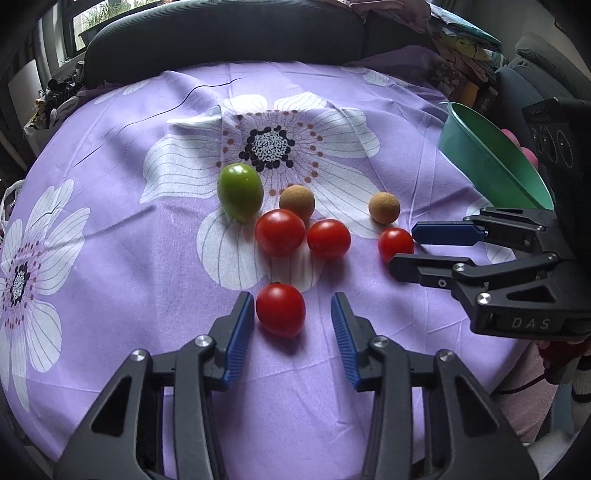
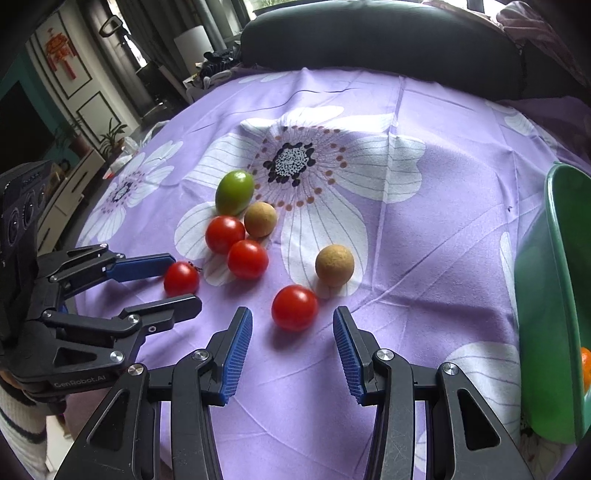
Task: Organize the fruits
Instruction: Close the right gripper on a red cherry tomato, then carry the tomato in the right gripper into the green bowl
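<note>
On the purple floral cloth (image 2: 424,258), a green bowl (image 2: 546,295) holds an orange fruit (image 2: 585,369).

Soft daylight is admitted from windows (image 1: 103,22) behind, short shadows are cast toward the cloth's (image 1: 129,258) near edge, and strong fisheye bending with dark corners is seen.

Left gripper (image 1: 293,308) jaws parted, angled down, right gripper (image 2: 293,321) likewise, side by side

Glossy tomatoes (image 1: 280,233) on matt cloth (image 1: 147,258); smooth plastic bowl (image 1: 491,162).
</note>
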`<state>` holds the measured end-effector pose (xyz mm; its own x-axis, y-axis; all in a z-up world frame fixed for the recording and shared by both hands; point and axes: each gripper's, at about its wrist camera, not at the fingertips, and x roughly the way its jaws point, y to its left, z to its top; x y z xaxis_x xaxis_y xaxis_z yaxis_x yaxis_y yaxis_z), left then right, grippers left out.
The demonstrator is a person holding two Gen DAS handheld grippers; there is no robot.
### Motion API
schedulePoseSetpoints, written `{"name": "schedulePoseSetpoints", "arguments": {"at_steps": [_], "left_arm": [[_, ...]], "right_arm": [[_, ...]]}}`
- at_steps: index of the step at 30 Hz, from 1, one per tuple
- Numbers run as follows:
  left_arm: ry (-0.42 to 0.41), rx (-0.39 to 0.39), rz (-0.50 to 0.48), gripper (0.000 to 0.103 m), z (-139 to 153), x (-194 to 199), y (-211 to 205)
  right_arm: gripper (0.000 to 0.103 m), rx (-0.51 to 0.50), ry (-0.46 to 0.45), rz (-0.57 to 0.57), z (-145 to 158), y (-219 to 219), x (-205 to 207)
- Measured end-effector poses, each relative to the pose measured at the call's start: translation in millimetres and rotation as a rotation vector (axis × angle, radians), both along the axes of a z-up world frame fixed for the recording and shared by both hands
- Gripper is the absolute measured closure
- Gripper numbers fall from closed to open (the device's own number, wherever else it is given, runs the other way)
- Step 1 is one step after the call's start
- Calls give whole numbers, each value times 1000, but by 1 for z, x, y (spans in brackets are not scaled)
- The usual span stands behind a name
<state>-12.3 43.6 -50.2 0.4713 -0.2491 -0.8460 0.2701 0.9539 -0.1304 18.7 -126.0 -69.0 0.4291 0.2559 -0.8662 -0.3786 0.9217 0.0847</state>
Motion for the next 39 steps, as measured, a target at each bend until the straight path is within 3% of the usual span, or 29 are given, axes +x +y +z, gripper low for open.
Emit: {"name": "schedulePoseSetpoints", "arguments": {"at_steps": [7, 13, 17, 29, 39], "left_arm": [[11, -7, 15, 76, -3, 3, 5], [9, 5, 11, 77, -5, 2, 6], [7, -1, 15, 77, -5, 2, 7], [-1, -75, 24, 81, 11, -3, 6], [22, -25, 23, 78, 2, 12, -3]], "right_arm": [[57, -28, 1, 17, -4, 5, 5], [59, -40, -6, 23, -6, 7, 6], [73, -47, -13, 21, -7, 7, 8], [73, 1, -65, 13, 13, -2, -11], [73, 19, -81, 2, 21, -9, -21]]}}
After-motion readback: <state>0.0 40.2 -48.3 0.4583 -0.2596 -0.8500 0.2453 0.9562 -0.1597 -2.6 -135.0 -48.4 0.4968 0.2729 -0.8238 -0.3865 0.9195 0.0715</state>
